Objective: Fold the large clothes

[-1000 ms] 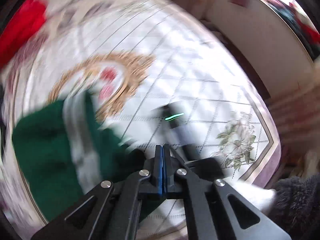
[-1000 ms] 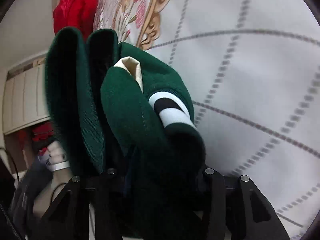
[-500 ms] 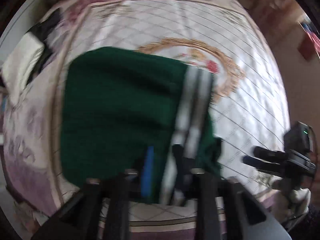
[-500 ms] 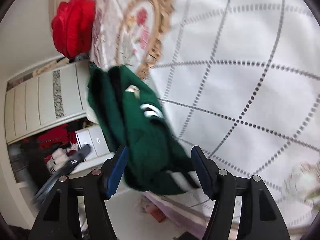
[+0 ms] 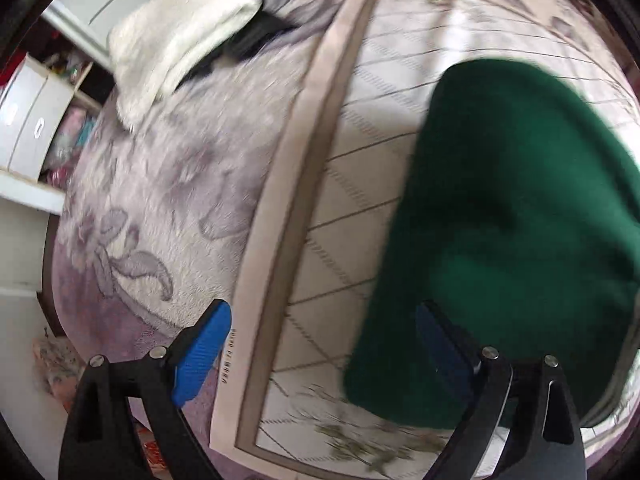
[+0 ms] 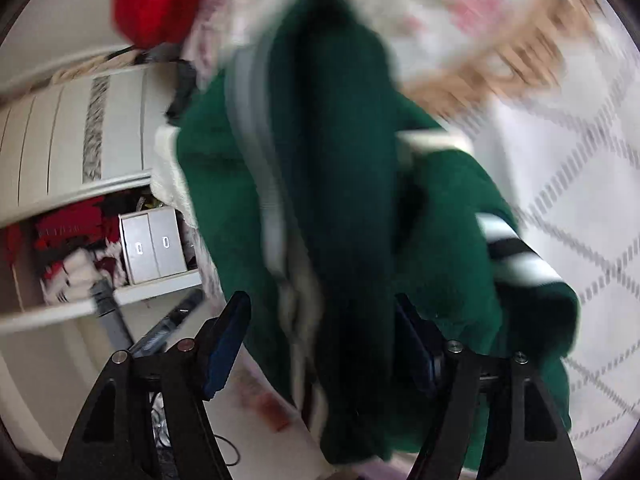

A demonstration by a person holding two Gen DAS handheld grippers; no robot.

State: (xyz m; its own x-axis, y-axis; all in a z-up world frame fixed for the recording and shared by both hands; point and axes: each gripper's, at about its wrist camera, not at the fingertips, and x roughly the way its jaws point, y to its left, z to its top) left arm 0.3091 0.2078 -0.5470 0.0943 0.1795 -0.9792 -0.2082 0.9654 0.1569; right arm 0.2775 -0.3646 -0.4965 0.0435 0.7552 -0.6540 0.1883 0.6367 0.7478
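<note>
Location type: domestic bedroom. Indicators: a bed covered by a plush bedspread (image 5: pixel 168 184) with a mauve floral border and a quilted lattice centre; a gold floral medallion (image 6: pixel 508 60) on the same bedspread. Beside the bed stands a white wardrobe (image 6: pixel 60 136) with an open shelf holding white storage boxes (image 6: pixel 154 248) and piled red and white textiles. Loose clothing on the bed: a cream folded garment (image 5: pixel 176 36), a red garment (image 6: pixel 160 0), and a green sweater (image 5: pixel 520 208).

We see a bed (image 5: pixel 168 184) under a plush floral blanket (image 5: pixel 320 160). On it lie the green sweater (image 5: pixel 516 216), a folded white garment (image 5: pixel 176 44) upon something black (image 5: pixel 256 36), and a red garment (image 6: pixel 160 0) near its far edge.
</note>
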